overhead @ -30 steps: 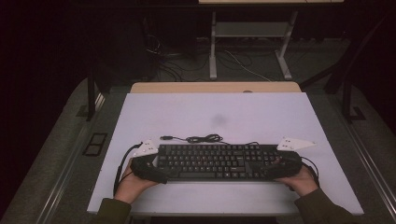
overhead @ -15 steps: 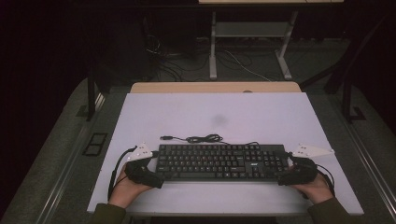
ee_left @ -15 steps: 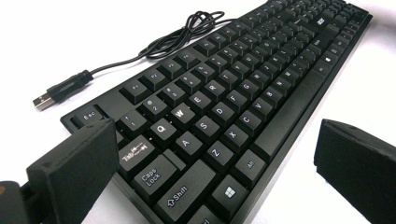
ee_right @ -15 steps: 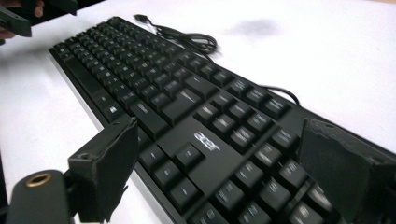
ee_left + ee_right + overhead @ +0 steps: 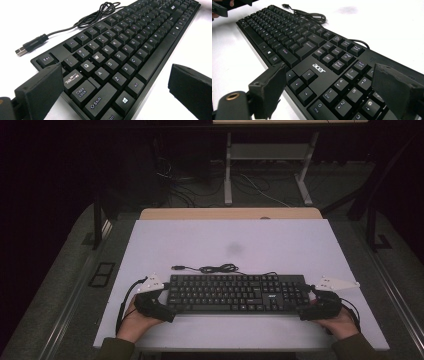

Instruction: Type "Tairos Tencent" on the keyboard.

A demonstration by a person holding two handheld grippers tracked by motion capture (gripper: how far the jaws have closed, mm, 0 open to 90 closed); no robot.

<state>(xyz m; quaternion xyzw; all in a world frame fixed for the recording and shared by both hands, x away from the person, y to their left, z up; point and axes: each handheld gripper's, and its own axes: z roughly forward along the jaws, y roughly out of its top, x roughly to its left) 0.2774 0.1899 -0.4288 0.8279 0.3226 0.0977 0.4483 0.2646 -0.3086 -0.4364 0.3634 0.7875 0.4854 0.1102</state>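
Observation:
A black Acer keyboard point(image 5: 237, 293) lies flat on the white table point(image 5: 230, 245), near its front edge. Its cable point(image 5: 219, 268) coils just behind it and ends in a USB plug point(image 5: 176, 268). My left gripper point(image 5: 167, 311) sits at the keyboard's left end, open. In the left gripper view the keyboard point(image 5: 117, 50) corner with the Shift and Ctrl keys lies between the spread jaws of that gripper point(image 5: 115, 91). My right gripper point(image 5: 306, 313) is open at the right end. There the number pad of the keyboard point(image 5: 317, 52) lies between my right gripper's point(image 5: 333, 91) jaws.
The white tabletop stretches bare behind the keyboard, with a faint grey smudge point(image 5: 234, 248) near its middle. A wooden edge point(image 5: 230, 213) borders the far side. Beyond it stand a metal desk frame point(image 5: 267, 165) and floor cables in the dark.
Both grippers have slid outward and back from the keyboard's ends, and their jaws now stand apart. The keyboard has settled flat, slightly nearer the front edge.

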